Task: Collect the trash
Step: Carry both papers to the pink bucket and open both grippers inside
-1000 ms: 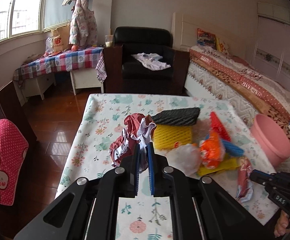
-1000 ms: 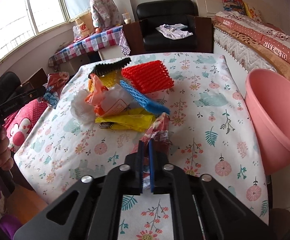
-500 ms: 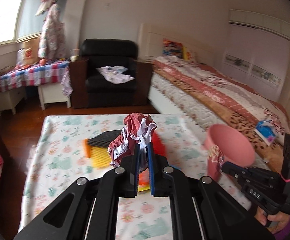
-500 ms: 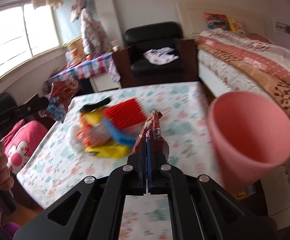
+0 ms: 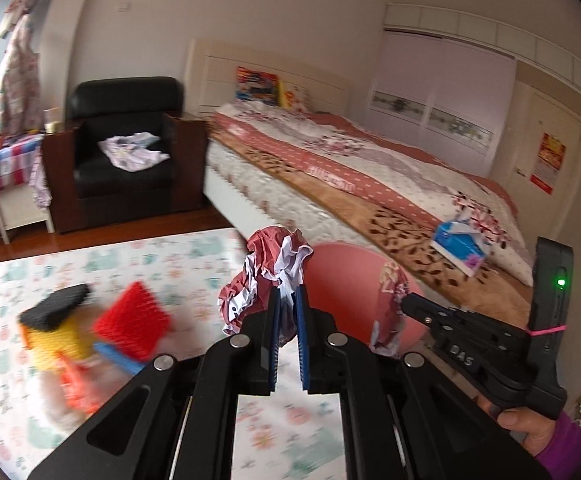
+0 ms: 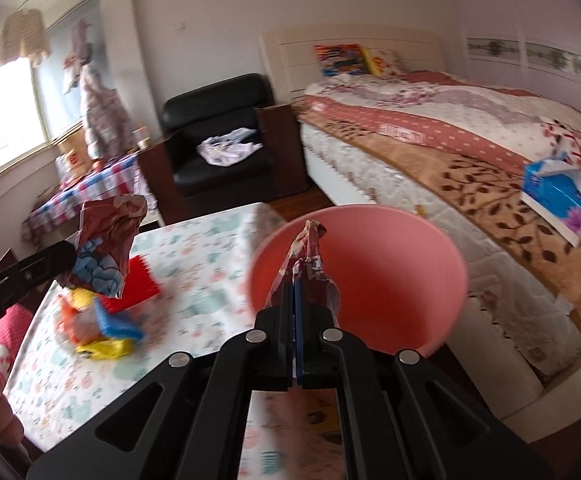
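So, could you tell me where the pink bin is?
The pink bin stands beyond the table's right edge, beside the bed, directly ahead of the right gripper.

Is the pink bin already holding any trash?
No, in the right wrist view the pink bin's visible inside is bare; the wrapper is still in the tongs.

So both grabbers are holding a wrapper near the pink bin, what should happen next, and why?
Probably let go with the right gripper: it is clamped on a wrapper that hangs in front of the pink bin's open mouth, so it looks set to drop in. The left gripper's wrapper seems short of it.
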A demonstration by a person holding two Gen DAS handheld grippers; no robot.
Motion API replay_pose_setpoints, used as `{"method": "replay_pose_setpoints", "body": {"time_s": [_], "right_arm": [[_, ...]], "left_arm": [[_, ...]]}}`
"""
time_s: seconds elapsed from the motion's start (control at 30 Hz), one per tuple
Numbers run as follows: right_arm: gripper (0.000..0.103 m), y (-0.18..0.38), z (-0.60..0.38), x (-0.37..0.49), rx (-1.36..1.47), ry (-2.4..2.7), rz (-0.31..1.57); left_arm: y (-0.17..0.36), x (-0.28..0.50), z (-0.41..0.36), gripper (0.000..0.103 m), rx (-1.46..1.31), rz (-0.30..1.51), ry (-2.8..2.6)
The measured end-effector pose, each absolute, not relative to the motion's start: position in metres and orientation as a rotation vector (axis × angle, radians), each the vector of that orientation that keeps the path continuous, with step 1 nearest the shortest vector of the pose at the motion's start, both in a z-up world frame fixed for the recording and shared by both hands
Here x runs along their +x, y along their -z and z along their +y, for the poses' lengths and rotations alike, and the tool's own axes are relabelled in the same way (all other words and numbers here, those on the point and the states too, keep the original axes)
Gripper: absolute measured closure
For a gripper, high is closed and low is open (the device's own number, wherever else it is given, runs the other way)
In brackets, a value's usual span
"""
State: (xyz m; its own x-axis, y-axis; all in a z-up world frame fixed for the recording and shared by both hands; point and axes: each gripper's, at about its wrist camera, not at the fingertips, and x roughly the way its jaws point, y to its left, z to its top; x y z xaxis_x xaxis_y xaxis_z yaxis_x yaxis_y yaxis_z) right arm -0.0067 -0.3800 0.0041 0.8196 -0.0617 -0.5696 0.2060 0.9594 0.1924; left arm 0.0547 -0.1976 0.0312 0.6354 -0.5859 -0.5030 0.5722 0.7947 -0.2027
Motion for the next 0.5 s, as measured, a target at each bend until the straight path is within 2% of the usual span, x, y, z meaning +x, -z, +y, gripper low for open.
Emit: {"method": "replay_pose_setpoints", "body": {"time_s": [0.5], "right_arm": [[0.102, 0.015, -0.427, 0.006, 0.249, 0.234, 0.615]], "left_arm": [[0.015, 0.086, -0.299, 0.096, 0.017, 0.725, 0.785]]}}
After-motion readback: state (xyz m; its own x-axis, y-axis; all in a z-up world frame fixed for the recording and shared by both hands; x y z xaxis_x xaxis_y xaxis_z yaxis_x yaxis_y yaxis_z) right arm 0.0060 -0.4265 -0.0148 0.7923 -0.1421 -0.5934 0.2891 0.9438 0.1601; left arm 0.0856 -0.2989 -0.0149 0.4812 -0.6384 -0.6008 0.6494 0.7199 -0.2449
